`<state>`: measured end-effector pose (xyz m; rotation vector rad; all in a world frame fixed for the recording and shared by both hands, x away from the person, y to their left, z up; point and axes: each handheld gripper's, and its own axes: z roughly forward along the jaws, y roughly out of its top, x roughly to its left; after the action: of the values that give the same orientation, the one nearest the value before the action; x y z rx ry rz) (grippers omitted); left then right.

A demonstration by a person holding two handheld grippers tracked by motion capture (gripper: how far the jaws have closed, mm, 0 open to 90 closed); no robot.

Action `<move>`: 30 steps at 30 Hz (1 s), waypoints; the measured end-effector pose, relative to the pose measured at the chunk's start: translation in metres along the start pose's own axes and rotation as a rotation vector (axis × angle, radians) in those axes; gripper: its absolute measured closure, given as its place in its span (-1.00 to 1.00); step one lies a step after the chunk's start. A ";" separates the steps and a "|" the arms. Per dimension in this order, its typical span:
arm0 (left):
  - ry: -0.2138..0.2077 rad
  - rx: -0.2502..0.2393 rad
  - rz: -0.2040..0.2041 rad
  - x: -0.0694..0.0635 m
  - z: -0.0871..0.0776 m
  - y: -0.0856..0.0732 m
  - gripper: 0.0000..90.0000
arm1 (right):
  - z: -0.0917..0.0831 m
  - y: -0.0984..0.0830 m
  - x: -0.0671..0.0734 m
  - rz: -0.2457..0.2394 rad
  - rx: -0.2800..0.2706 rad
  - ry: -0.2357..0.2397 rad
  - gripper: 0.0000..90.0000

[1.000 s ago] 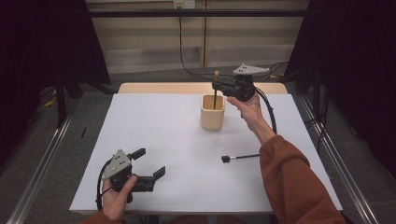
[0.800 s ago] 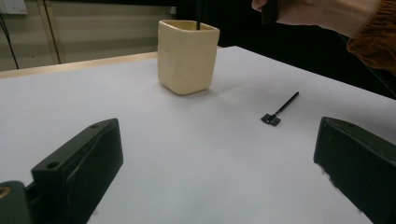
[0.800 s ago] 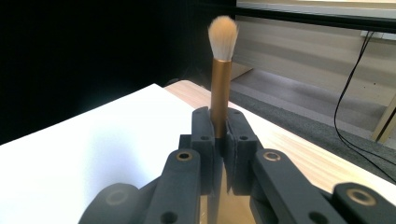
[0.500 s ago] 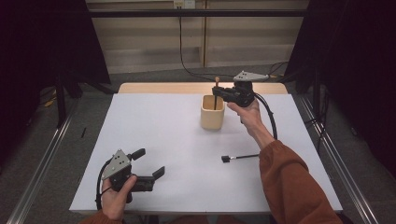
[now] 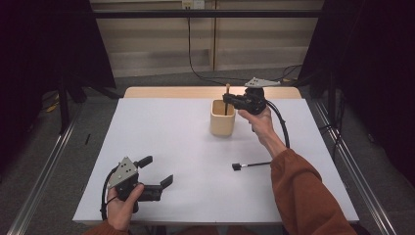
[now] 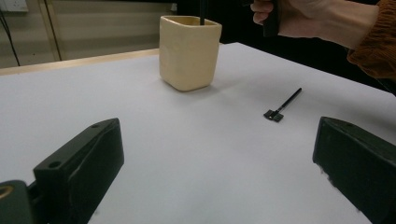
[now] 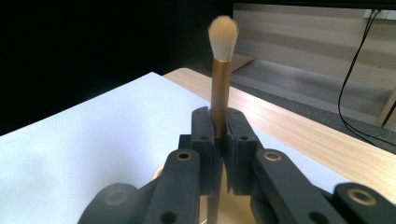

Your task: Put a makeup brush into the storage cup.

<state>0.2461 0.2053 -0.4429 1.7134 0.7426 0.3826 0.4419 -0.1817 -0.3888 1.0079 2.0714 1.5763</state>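
Note:
A cream cup (image 5: pixel 222 117) (image 6: pixel 189 51) stands at the far middle of the white table (image 5: pixel 171 142). Right above it my right gripper (image 5: pixel 228 100) (image 7: pixel 218 123) is shut on an upright makeup brush (image 5: pixel 227 89) (image 7: pixel 221 70), bristles pointing up. The brush's dark lower stem reaches down into the cup. Near the table's front left corner my left gripper (image 5: pixel 156 170) (image 6: pixel 217 140) rests open, with nothing between its jaws. A small black flat-headed brush (image 5: pixel 249 165) (image 6: pixel 282 105) lies on the table right of centre.
A bare wooden strip (image 5: pixel 195 92) runs along the table's far edge. Metal rails (image 5: pixel 44 166) flank the table on both sides. Black cables trail over the floor (image 5: pixel 195 73) behind it, and dark curtains hang left and right.
My right gripper has sunk a little with the brush, so the brush stands lower over the cup. The left gripper has not moved.

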 end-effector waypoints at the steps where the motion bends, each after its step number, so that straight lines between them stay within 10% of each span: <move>1: 0.000 0.003 -0.002 0.000 0.000 0.000 -0.96 | 0.000 0.000 0.000 -0.001 0.001 0.002 0.85; 12: 0.004 0.001 -0.001 0.001 -0.001 0.000 -0.96 | 0.004 -0.004 0.002 -0.006 0.006 -0.039 -0.30; 30: 0.001 -0.007 -0.007 0.002 0.000 0.000 -0.95 | -0.011 -0.006 0.006 -0.034 -0.010 -0.025 -0.93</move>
<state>0.2476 0.2063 -0.4428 1.7038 0.7470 0.3808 0.4284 -0.1860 -0.3903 0.9784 2.0519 1.5476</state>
